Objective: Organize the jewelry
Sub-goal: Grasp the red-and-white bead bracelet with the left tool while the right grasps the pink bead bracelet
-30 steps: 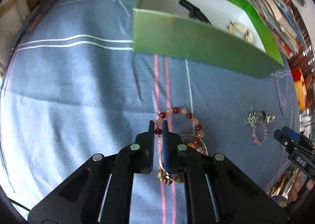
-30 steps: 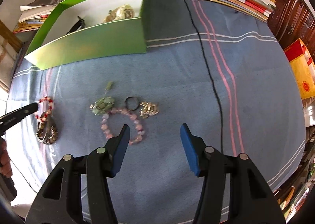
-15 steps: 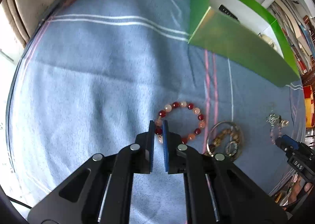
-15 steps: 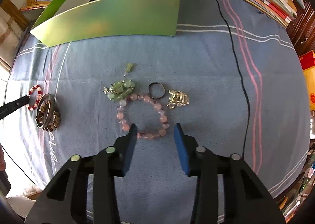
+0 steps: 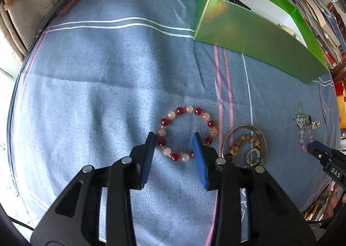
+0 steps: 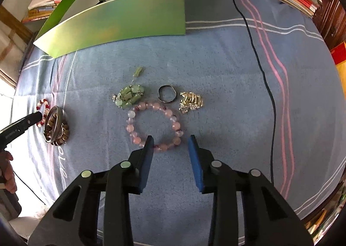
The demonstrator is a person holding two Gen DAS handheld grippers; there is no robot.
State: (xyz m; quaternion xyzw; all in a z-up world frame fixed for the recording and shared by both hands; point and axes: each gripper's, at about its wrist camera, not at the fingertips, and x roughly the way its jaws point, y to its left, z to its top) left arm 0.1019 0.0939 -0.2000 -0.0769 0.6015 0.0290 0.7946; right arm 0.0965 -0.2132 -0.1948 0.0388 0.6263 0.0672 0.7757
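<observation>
Now, left gripper (image 5: 174, 138): jaws opening, red-and-pink bead bracelet (image 5: 187, 134) straddled flat on the blue cloth (image 5: 97, 105), not pinched.
Right gripper (image 6: 170, 141): partly spread; pale pink bracelet (image 6: 154, 125) lying between the tips, no pad contact seen.
Box: green box (image 6: 121, 23) well apart, beyond both bracelets.
Risk: beads likely rolled aside or cloth snagged if pads are closed off-centre.

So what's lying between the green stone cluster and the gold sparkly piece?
In the right wrist view, a dark metal ring lies on the blue cloth between the green stone cluster and the gold piece. The pink bead bracelet sits just below it.
</observation>
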